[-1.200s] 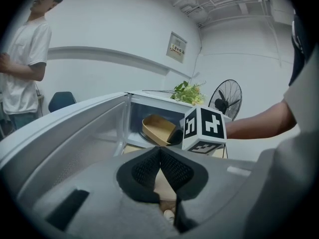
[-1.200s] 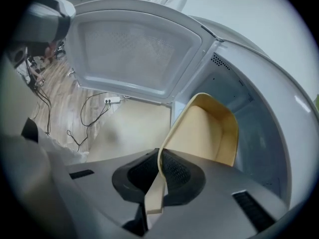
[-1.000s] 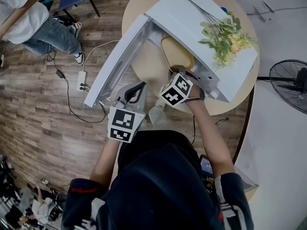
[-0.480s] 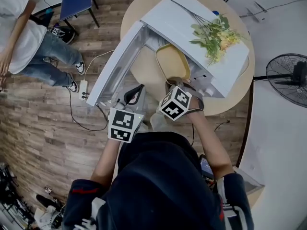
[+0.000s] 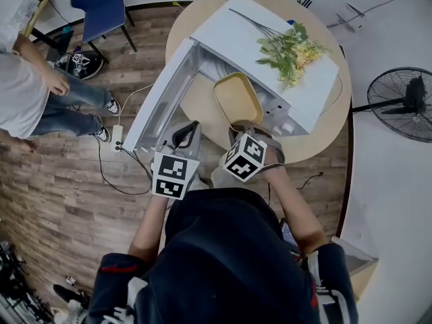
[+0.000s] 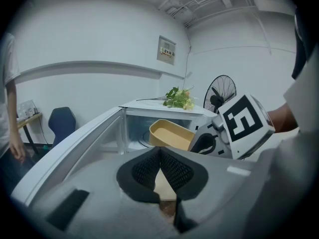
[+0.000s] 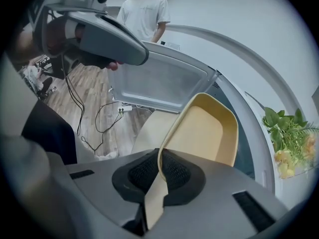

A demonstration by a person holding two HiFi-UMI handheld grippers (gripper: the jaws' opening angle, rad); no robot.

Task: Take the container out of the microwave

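Note:
A white microwave point(image 5: 273, 69) stands on a round table, its door point(image 5: 157, 105) swung open to the left. The shallow yellow container point(image 5: 237, 98) sticks out of the cavity, tilted, most of it past the opening. My right gripper point(image 5: 247, 129) is shut on its near rim; in the right gripper view the rim runs between the pads point(image 7: 160, 156) and the container point(image 7: 204, 131) rises beyond them. My left gripper point(image 5: 190, 132) hovers left of it in front of the open door, its pads point(image 6: 159, 152) meeting at the tips with nothing held. The container point(image 6: 169, 133) shows ahead of it.
A bunch of flowers point(image 5: 290, 46) lies on top of the microwave. The round wooden table point(image 5: 202, 110) extends under the door. On the floor are a power strip with cables point(image 5: 116, 137), a blue chair point(image 5: 101, 2) and a fan point(image 5: 401, 110). A person point(image 5: 27, 93) stands at left.
The right gripper has drawn back and up with the yellow container, which now shows further out of the microwave. The left gripper has stayed in place.

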